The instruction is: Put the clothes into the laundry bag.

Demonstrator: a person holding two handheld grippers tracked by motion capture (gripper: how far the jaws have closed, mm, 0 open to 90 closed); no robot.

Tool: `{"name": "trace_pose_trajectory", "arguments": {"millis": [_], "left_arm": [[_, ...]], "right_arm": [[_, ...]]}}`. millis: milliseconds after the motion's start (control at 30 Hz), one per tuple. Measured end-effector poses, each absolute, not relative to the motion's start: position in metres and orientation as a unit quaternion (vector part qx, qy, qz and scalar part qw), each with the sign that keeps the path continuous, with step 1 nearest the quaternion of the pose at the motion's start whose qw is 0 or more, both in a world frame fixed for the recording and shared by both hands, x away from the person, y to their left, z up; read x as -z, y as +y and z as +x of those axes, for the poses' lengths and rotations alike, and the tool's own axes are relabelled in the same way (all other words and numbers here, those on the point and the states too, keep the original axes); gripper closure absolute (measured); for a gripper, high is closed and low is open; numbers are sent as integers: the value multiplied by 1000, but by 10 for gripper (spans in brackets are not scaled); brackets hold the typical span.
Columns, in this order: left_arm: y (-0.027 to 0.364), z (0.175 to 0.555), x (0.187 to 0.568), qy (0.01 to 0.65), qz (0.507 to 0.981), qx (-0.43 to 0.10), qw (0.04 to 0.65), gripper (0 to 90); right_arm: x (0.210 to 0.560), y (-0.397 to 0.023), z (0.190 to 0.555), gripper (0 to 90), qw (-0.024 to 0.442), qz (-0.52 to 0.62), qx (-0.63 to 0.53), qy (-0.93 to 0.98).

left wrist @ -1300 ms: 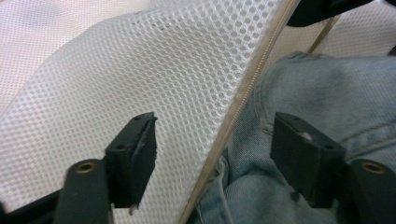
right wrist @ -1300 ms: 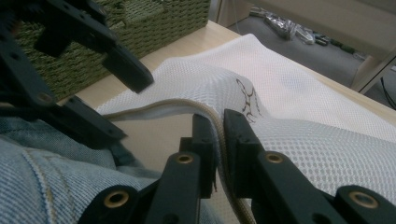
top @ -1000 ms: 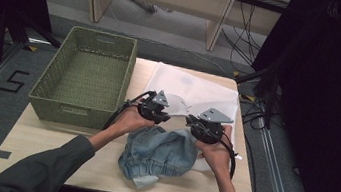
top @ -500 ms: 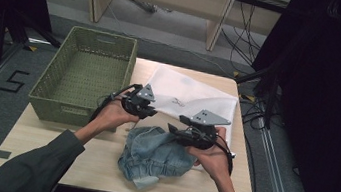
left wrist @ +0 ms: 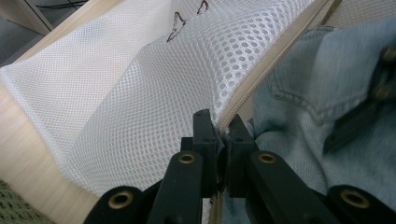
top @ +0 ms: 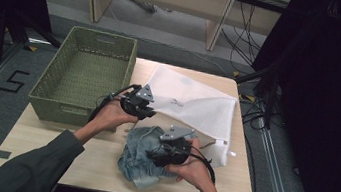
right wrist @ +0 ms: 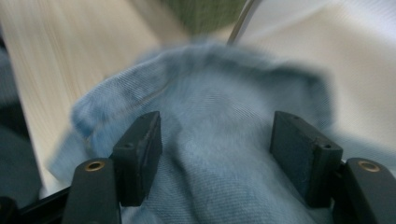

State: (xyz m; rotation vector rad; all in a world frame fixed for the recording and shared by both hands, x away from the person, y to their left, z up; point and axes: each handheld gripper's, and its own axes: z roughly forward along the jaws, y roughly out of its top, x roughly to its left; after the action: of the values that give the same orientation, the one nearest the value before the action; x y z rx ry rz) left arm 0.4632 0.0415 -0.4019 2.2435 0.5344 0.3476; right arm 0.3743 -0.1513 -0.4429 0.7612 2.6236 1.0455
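Right gripper (right wrist: 215,140): jaws stand wide apart and have just been opening. A bunched fold of light-blue denim garment (right wrist: 210,121) sits between them and beyond; pads not pressing on it, small gap each side. Wooden tabletop (right wrist: 70,46) on the left beyond the denim. White fabric (right wrist: 336,42) far right. Bit of green basket (right wrist: 205,14) at the far edge. Whole frame motion-blurred.

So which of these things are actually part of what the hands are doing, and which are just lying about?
In use:
- white mesh bag, its zip edge pinched by the left gripper
- denim garment, between the right gripper's open jaws, which have just been opening

Lying about:
- green basket, untouched
- cables on the floor
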Motion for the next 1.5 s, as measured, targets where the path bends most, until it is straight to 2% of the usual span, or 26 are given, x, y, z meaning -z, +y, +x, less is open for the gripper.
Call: {"name": "trace_pose_trajectory", "arguments": {"millis": [67,100,233,300,400,500,633,800,900,1000,1033,1067,1133,1267,1367,1500], "left_arm": [[42,464,402,209,884,-136,395,852],[42,464,402,206,885,-137,394,852],[42,463,403,215,884,-126,396,855],[42,462,402,209,885,-131,395,856],[41,461,401,211,883,-130,398,858],[41,460,399,204,885,-132,398,858],[40,459,397,200,887,-131,394,859],[38,460,399,197,888,-131,395,858],[37,460,401,197,889,-129,393,857],[38,461,401,205,886,-128,396,857],[39,461,401,200,887,-130,395,856],[39,461,401,202,887,-129,396,857],[39,461,401,206,885,-128,397,856],[41,462,399,198,889,-131,391,856],[39,461,400,204,886,-129,395,856],[39,462,400,204,886,-129,396,855]], "right_arm": [[457,-147,372,369,123,245,-343,899],[460,-146,372,411,133,236,-329,905],[460,-143,374,697,159,241,-307,907],[456,-145,375,792,177,239,-307,904],[444,-149,379,839,210,241,-311,895],[428,-159,394,847,247,261,-313,879],[426,-180,421,850,274,327,-320,846],[445,-187,434,827,262,339,-294,854],[452,-178,431,747,268,340,-292,853],[440,-180,430,616,264,337,-314,848],[437,-177,424,573,252,376,-327,829],[431,-179,425,541,259,354,-344,830],[421,-177,417,490,248,360,-370,820],[410,-173,399,467,222,334,-403,823],[418,-162,382,453,171,317,-400,842],[438,-154,380,427,154,312,-379,858]]}}
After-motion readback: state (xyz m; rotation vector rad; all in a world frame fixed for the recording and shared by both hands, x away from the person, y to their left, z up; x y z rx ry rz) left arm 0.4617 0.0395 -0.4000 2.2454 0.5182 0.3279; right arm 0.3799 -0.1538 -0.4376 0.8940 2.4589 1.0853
